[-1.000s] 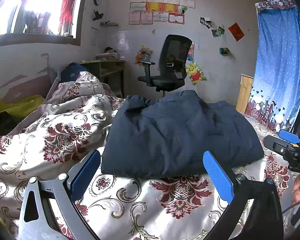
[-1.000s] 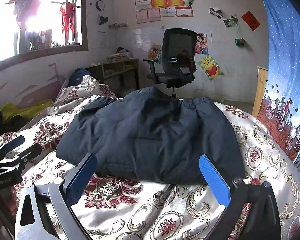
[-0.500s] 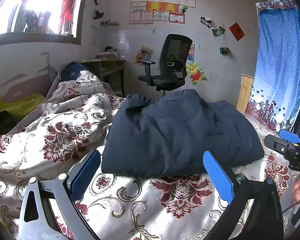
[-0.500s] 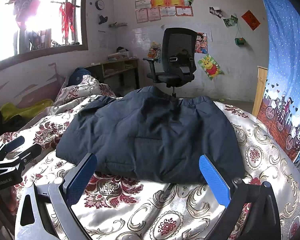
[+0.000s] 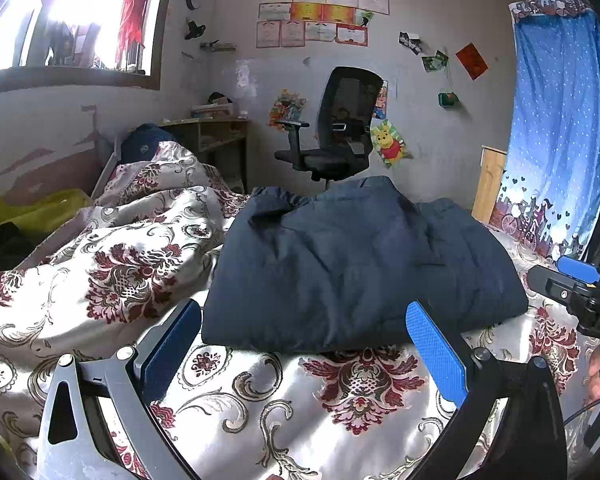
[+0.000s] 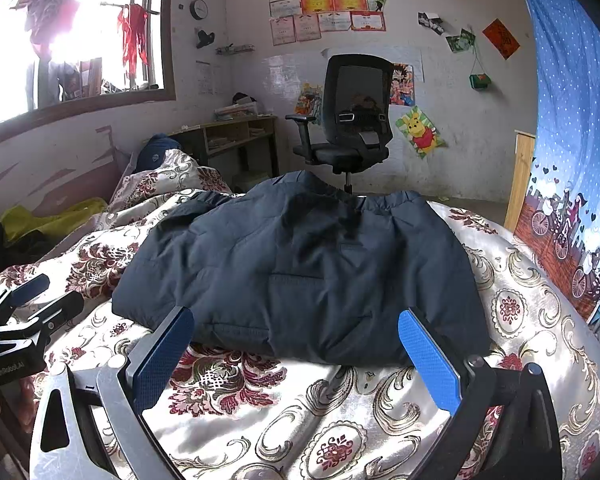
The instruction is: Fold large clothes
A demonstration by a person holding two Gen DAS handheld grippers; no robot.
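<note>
One folded navy padded jacket [image 6: 300, 268] lies on the floral satin bedspread [image 6: 340, 420]. Your left gripper [image 5: 304, 344] and right gripper [image 6: 296, 344] hover level before it, both spread wide, holding nothing.

Blown-out window [image 6: 80, 40] glare — fisheye-warped, dark edges.

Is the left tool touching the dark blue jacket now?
Apart. In the right wrist view the left tool sits off to the side, open, with flowered bedspread showing between it and the jacket.

Left gripper [image 5: 304, 344]: grey frame, blue textured pads, silver screws. Right gripper [image 6: 296, 348]: same.
</note>
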